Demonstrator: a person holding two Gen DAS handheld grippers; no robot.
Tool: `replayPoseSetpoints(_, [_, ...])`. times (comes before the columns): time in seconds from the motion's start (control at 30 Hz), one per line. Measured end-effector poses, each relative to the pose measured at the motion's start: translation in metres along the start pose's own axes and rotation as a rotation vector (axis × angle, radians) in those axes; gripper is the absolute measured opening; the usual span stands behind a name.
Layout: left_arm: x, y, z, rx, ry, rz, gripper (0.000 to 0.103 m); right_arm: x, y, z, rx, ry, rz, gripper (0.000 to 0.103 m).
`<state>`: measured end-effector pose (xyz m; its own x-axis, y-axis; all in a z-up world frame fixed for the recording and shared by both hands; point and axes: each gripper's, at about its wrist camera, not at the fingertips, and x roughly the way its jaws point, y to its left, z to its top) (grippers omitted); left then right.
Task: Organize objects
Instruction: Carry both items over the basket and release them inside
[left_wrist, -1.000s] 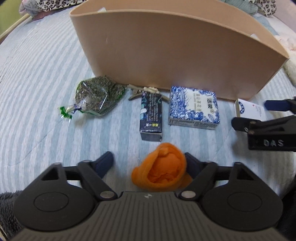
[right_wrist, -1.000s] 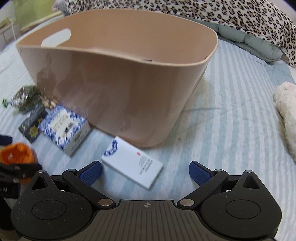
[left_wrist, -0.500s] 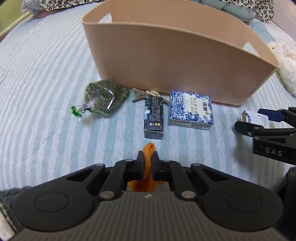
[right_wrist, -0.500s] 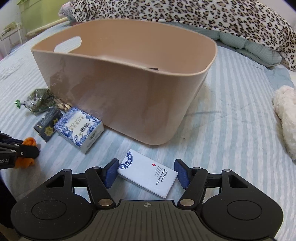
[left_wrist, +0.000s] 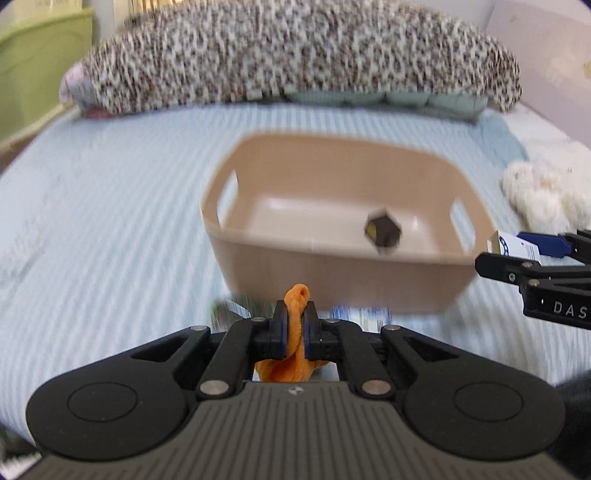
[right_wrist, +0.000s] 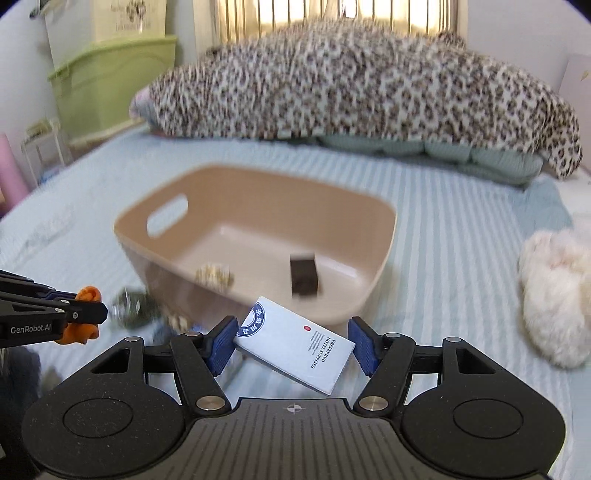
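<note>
Orange cloth (left_wrist: 294, 334) pinched tight between the left gripper (left_wrist: 294, 325) jaws, nearly closed, hanging below them, lifted above the sheet (left_wrist: 110, 229) just short of the bin (left_wrist: 332, 273). White box (right_wrist: 295, 345) clamped across its width in the right gripper (right_wrist: 295, 345), jaws set about half apart, box tilted, also raised near the bin's front wall. Inside the bin: a dark box (right_wrist: 303, 276), on the floor toward the right end. Behind the wall, blurred: something pale and lumpy (right_wrist: 214, 276). Leopard blanket (right_wrist: 351, 85) far behind, white fluffy thing (right_wrist: 554, 295) off to the right.
</note>
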<state>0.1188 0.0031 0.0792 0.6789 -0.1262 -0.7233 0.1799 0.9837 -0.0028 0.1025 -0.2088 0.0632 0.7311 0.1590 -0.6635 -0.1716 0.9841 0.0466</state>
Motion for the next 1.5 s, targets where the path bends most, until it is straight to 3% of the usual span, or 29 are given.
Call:
replayPoseSetpoints(0.2, [0.018, -0.008, 0.039, 0.054, -0.075, 0.040, 0.009, 0.008, -0.009, 0.031, 0.025, -0.072, -0.030, 0.062])
replayPoseSetpoints(0.4, [0.062, -0.014, 0.066, 0.077, -0.050, 0.050, 0.009, 0.033, -0.013, 0.049, 0.009, -0.076, -0.064, 0.062])
replayPoseSetpoints(0.73, [0.120, -0.023, 0.058, 0.146, 0.029, 0.059, 0.009, 0.086, -0.011, 0.046, -0.007, 0.022, -0.089, 0.062])
replayPoseSetpoints(0.93, [0.120, -0.021, 0.053, 0.161, 0.053, 0.036, 0.013, 0.097, -0.003, 0.041, -0.025, 0.062, -0.082, 0.063])
replayPoseSetpoints(1.03, [0.106, -0.020, 0.057, 0.156, 0.049, 0.014, 0.025, 0.093, -0.002, 0.039, -0.012, 0.062, -0.077, 0.070])
replayPoseSetpoints(1.1, [0.094, -0.018, 0.059, 0.152, 0.030, 0.012, 0.061, 0.085, -0.002, 0.039, -0.004, 0.050, -0.071, 0.075])
replayPoseSetpoints(1.17, [0.082, -0.014, 0.061, 0.148, 0.010, 0.011, 0.071, 0.075, -0.002, 0.041, 0.005, 0.037, -0.069, 0.080])
replayPoseSetpoints(1.27, [0.065, -0.007, 0.058, 0.151, 0.020, -0.007, 0.073, 0.058, -0.001, 0.042, 0.021, 0.017, -0.066, 0.089])
replayPoseSetpoints(1.5, [0.038, 0.013, 0.040, 0.156, 0.041, 0.001, 0.080, 0.025, 0.013, 0.031, 0.032, 0.007, -0.067, 0.096])
